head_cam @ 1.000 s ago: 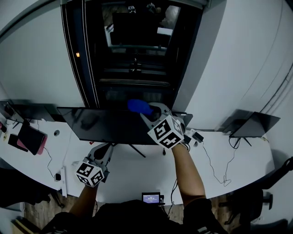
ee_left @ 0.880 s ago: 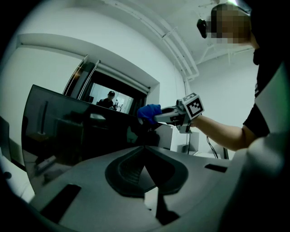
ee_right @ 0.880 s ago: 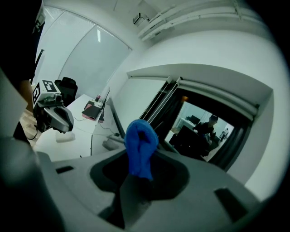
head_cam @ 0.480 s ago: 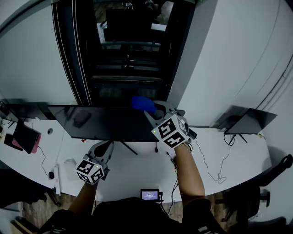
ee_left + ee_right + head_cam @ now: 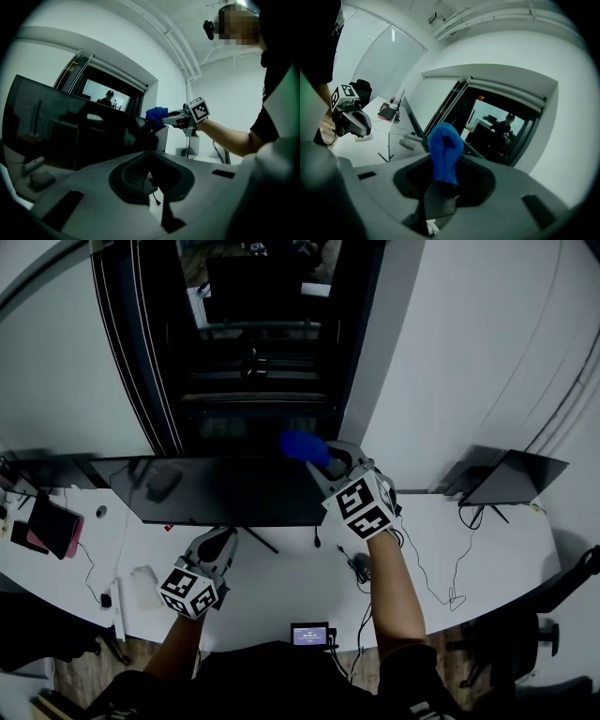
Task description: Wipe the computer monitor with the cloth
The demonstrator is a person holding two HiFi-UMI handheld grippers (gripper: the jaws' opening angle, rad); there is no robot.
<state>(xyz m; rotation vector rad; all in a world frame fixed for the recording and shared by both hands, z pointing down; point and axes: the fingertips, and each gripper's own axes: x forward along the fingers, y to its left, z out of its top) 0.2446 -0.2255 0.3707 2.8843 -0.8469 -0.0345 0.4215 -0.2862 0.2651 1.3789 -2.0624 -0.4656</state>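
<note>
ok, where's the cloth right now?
In the head view, the blue cloth is pinched in the right gripper, up at the top edge of the monitor, right of its middle.

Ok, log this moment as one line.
right gripper: shut on bunched blue cloth | cloth: top edge of wide black monitor, right end | left gripper: shut, empty, over white desk

We see the right gripper [image 5: 323, 463] holding the blue cloth [image 5: 300, 444] at the top edge of the monitor [image 5: 216, 491]; the left gripper [image 5: 217, 542] hangs over the bench [image 5: 281, 585].
</note>
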